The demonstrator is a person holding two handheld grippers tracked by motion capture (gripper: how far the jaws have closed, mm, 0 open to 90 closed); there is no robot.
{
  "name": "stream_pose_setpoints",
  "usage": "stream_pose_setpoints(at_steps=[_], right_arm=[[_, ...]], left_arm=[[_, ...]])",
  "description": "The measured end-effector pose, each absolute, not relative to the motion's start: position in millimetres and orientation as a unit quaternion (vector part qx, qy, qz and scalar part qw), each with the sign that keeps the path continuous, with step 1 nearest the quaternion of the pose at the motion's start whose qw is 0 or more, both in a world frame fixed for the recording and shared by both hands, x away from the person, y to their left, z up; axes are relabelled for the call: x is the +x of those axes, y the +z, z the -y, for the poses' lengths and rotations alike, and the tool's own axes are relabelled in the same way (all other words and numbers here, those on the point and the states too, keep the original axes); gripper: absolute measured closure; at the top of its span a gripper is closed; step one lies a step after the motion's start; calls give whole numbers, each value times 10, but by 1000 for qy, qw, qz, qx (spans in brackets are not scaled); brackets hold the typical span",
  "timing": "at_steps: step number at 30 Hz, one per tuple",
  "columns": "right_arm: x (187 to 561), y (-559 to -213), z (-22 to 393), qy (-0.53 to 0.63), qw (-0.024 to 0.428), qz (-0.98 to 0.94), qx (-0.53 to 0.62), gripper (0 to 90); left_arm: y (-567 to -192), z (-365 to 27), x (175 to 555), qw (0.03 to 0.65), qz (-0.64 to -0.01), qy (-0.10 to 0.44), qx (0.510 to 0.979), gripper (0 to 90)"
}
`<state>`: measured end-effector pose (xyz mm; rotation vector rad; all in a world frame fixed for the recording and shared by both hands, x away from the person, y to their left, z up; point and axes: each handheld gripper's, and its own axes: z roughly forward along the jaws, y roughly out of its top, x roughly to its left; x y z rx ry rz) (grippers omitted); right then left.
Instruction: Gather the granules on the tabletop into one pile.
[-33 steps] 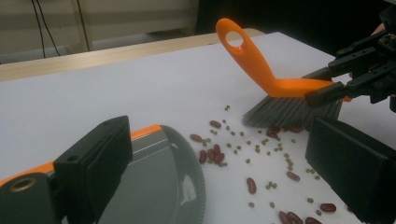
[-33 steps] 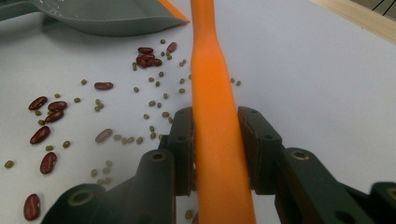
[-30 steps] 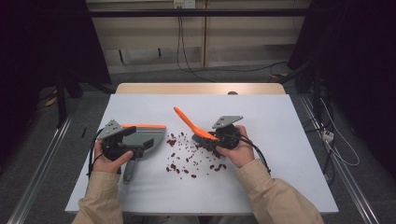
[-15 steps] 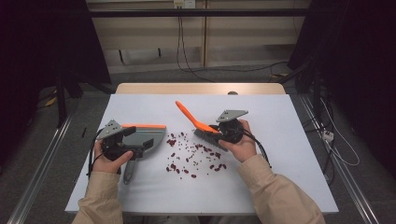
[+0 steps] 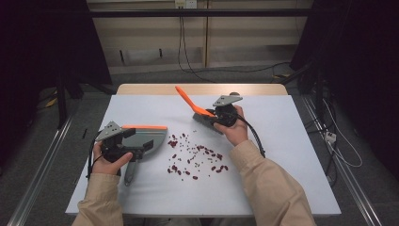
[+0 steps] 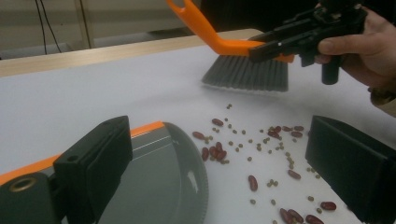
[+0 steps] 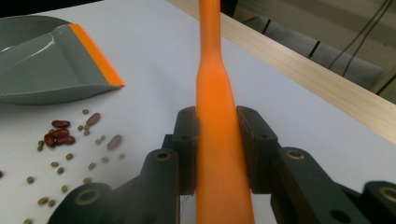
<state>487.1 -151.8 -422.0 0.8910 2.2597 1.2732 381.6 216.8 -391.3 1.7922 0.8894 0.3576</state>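
White tabletop on a wooden bench, dark curtains either side, cables along the far wall.

High view: my right gripper (image 5: 217,114) holds a small hand brush (image 5: 200,112) near the far middle of the table (image 5: 291,155), orange handle pointing up and away to the left. My left gripper (image 5: 123,143) sits at the near left beside a grey dustpan (image 5: 146,141) with an orange edge. Between them lies a loose scatter of red beans (image 5: 197,157). The beans lie toward me and slightly left of the brush, and right of the dustpan's mouth. I judge a sweep would run from brush toward pan, roughly along the scatter's long axis; the right hand is the one to make it.

Left gripper view: jaws stand wide, one over the dustpan (image 6: 159,182), the other off to the right; I cannot tell whether they grip anything. Bristles (image 6: 245,74) hang just above the table beyond the beans (image 6: 261,154). Small green beans (image 6: 254,147) are mixed in, too fine to make out from above.

Right gripper view: jaws closed narrow on the orange brush handle (image 7: 215,140), pads pressed either side. The dustpan (image 7: 51,60) is at upper left, beans (image 7: 60,135) below it. Bristles are hidden here.
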Motion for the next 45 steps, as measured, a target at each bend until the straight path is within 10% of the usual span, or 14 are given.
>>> stream_pose_setpoints(at_steps=[45], right_arm=[[4581, -4338, 1204, 421, 133, -881, 171, 692]], left_arm=[[-3954, -2279, 3802, 516, -383, 158, 750, 74]])
